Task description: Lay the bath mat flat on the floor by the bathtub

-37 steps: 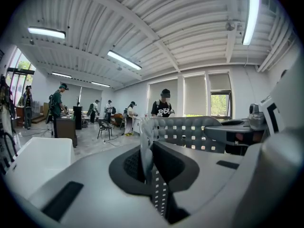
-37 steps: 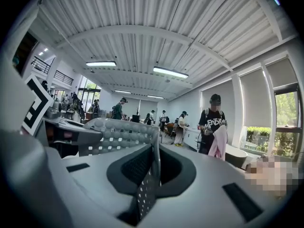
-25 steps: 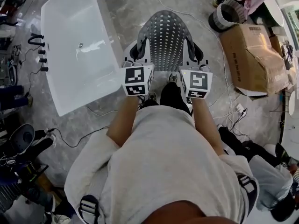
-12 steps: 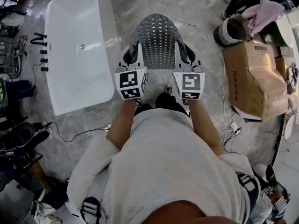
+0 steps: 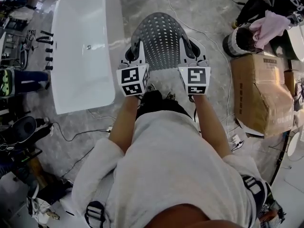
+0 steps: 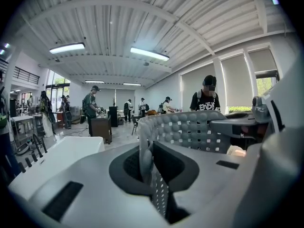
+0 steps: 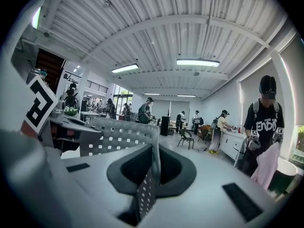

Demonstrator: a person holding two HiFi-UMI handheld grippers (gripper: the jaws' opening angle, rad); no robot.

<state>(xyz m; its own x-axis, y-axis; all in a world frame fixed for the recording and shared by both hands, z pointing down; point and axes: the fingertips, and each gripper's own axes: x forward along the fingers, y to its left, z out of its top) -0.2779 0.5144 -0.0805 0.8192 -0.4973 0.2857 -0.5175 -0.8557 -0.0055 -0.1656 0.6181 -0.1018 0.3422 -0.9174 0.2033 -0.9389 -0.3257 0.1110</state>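
The grey perforated bath mat [image 5: 161, 39] hangs in the air in front of me, above the floor to the right of the white bathtub [image 5: 83, 46]. My left gripper [image 5: 134, 52] is shut on the mat's near left edge. My right gripper [image 5: 192, 52] is shut on its near right edge. In the left gripper view the mat [image 6: 190, 132] curves away from the closed jaws of the left gripper [image 6: 151, 175]. In the right gripper view the mat [image 7: 121, 137] is pinched in the right gripper [image 7: 149, 175] in the same way. Both gripper cameras point level across the hall.
A cardboard box [image 5: 261, 94] lies on the floor to the right, with a dark round bin [image 5: 240, 39] and pink cloth [image 5: 270, 25] behind it. Cables [image 5: 76, 134] run over the marble floor near my feet. Tap fittings [image 5: 47, 51] stand left of the tub. A person in black [image 7: 266, 122] stands nearby.
Both grippers have kept their hold on the mat and carried it slightly forward. The head view has drifted, so the tub and box sit a little differently in the picture.
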